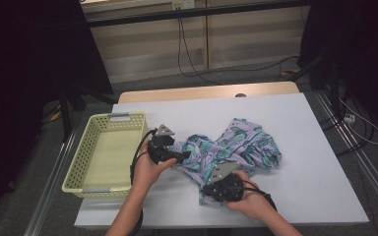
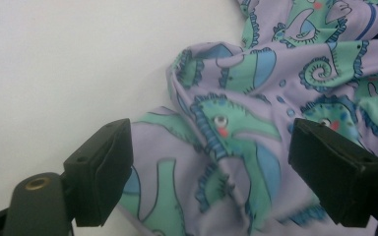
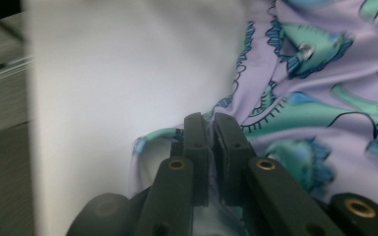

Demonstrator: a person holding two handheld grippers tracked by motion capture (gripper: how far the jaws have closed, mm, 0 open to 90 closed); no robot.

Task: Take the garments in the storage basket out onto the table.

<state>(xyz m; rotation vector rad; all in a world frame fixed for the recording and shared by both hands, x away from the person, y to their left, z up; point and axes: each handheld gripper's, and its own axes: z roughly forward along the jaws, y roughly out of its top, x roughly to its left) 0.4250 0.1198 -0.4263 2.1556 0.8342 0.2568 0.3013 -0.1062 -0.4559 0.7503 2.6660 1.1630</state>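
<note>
We see crumpled lilac cloth with teal seahorse print [image 1: 229, 150] at frame centre on white desk [image 1: 305, 187]. Right gripper [image 3: 211, 130] jaws pinched shut on cloth's lower edge. Left gripper [image 1: 177, 156] jaws wide apart, nothing gripped, cloth's left corner directly ahead between them; left nearer yellow plastic basket [image 1: 86, 169].

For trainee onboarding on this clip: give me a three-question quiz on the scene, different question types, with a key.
1. True or false: the left tool has its jaws spread wide over the cloth.
2. Which best describes the right tool? A) wide open above the basket B) closed on an edge of the cloth C) lying on the floor
3. Fill in: the yellow basket stands on the table to the ____ of the cloth in the high view.

Key: 1 true; 2 B; 3 left.
</note>
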